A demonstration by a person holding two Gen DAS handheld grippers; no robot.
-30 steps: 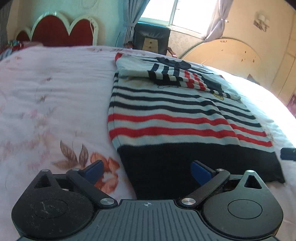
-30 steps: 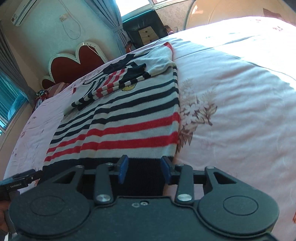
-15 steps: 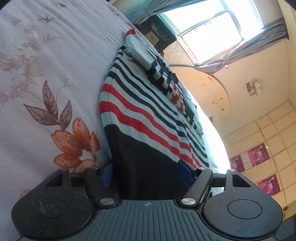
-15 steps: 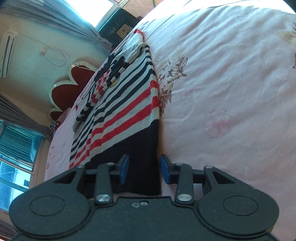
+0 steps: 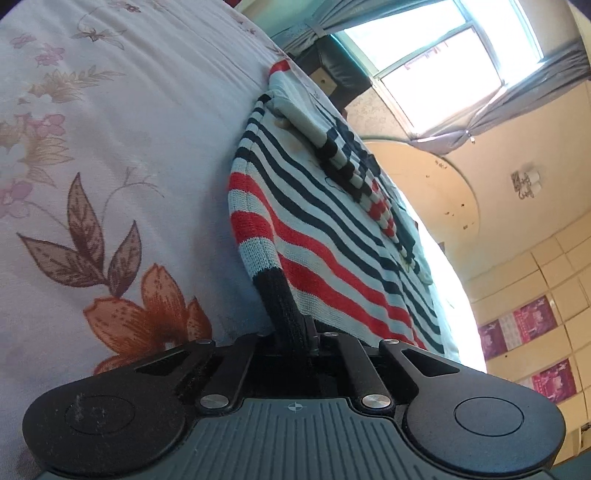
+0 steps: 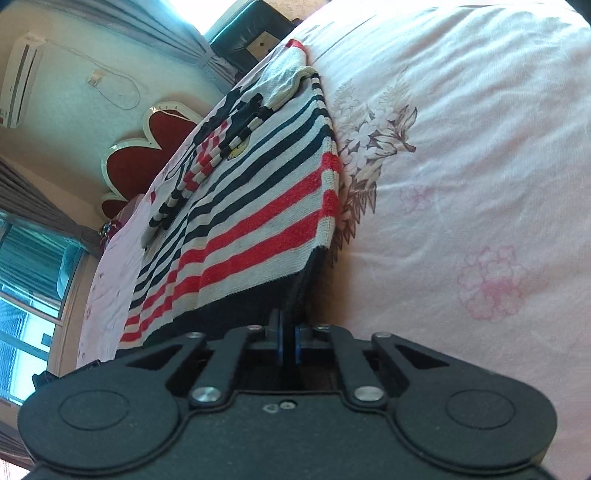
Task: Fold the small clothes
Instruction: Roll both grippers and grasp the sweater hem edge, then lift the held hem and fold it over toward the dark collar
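Note:
A knitted sweater (image 5: 332, 236) with red, navy and white stripes and a dark hem lies flat on the bed, its sleeves (image 5: 347, 155) folded across the chest. My left gripper (image 5: 308, 332) is shut on the hem's left corner, which bunches up into the jaws. In the right wrist view the same sweater (image 6: 258, 221) runs away from me. My right gripper (image 6: 289, 332) is at the hem's right corner, its jaws closing with the dark hem pinched between the blue pads. Both corners are raised slightly off the sheet.
A pale floral bedsheet (image 5: 110, 147) spreads around the sweater and also fills the right wrist view (image 6: 461, 184). A red heart-shaped headboard (image 6: 147, 147) and a dark chair (image 6: 243, 33) stand beyond the bed. A bright window (image 5: 443, 55) sits past the far edge.
Both grippers dropped onto the sweater's dark hem, rolled, and closed from open, each pinching a bottom corner. The hem corners now bunch into the jaws.

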